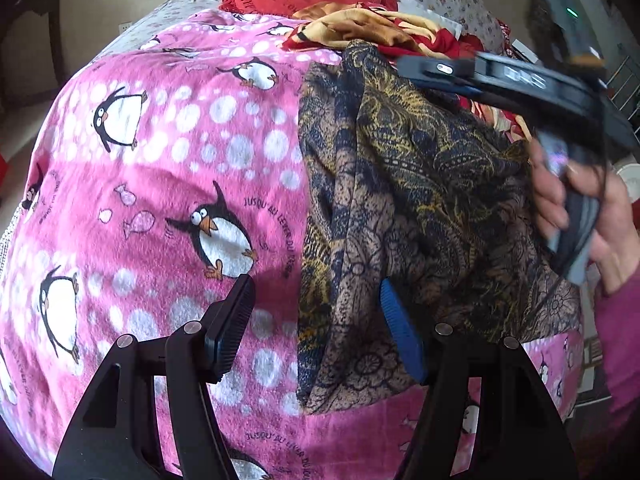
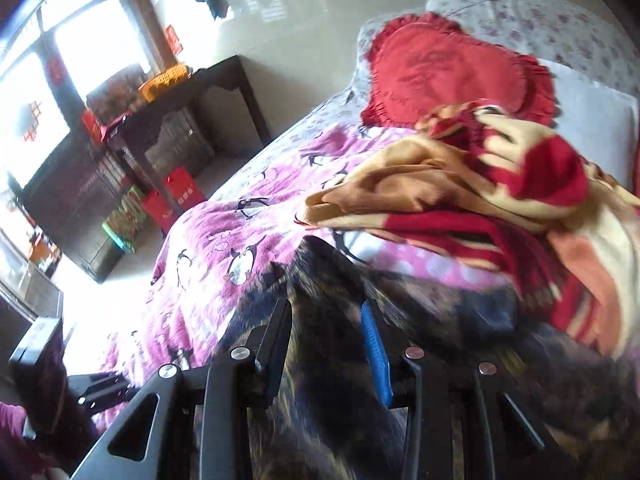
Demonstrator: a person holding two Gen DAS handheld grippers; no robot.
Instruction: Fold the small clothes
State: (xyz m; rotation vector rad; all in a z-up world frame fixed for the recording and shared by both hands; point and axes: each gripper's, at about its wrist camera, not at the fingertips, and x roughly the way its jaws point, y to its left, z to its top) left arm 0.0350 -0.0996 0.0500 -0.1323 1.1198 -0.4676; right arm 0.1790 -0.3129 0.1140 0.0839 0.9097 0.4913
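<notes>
A dark garment with a black, navy and gold lace-like print [image 1: 420, 200] lies partly folded on the pink penguin blanket [image 1: 160, 184]. My left gripper [image 1: 316, 292] is open just above the garment's left edge, one finger over the blanket, the blue-padded one over the cloth. My right gripper shows in the left wrist view [image 1: 436, 68], held by a hand over the garment's far right side. In the right wrist view my right gripper [image 2: 326, 312] stands open with the garment [image 2: 328, 380] between and under its fingers; the cloth is blurred.
A crumpled red, tan and cream cloth [image 2: 480, 184] lies beyond the garment. A red heart-shaped cushion [image 2: 452, 68] and floral pillows sit at the head of the bed. A dark wooden table [image 2: 192, 96] and red bags stand on the floor left of the bed.
</notes>
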